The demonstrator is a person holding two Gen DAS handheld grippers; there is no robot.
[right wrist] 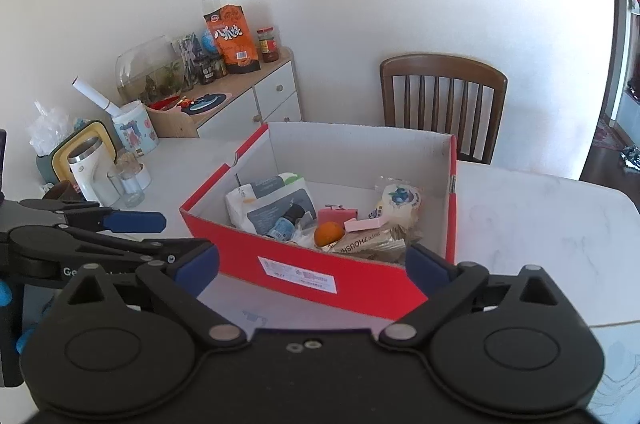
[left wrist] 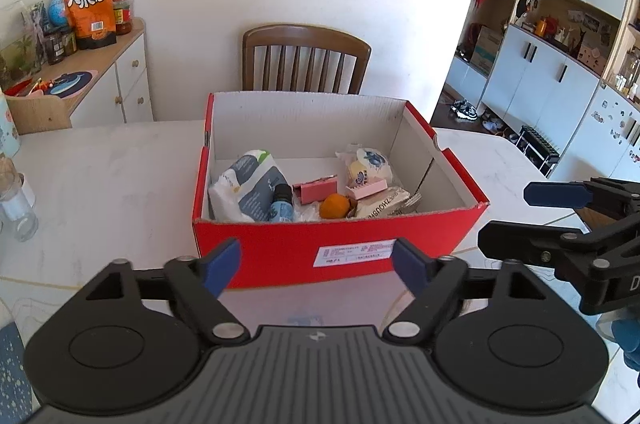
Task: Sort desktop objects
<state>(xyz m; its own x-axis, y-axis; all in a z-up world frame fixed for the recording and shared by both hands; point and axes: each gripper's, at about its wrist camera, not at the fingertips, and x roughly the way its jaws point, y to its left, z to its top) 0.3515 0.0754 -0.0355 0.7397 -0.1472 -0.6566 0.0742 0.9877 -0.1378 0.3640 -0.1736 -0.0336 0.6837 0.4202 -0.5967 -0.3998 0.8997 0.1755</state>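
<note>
Sitting ahead of both tools (left wrist: 316, 266): red box (left wrist: 280, 256).

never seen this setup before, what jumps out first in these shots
The red box sits open mid-table, holding an orange, a small blue bottle and snack packets. Both grippers, left and right, hover before it with blue-padded fingers spread and empty. Behind it stands a wooden chair.

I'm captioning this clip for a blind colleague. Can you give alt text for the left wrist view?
An open red cardboard box on a pale table holds packets, a small bottle and an orange. The left tongs stand open and empty before it; a wooden chair stands behind.
</note>
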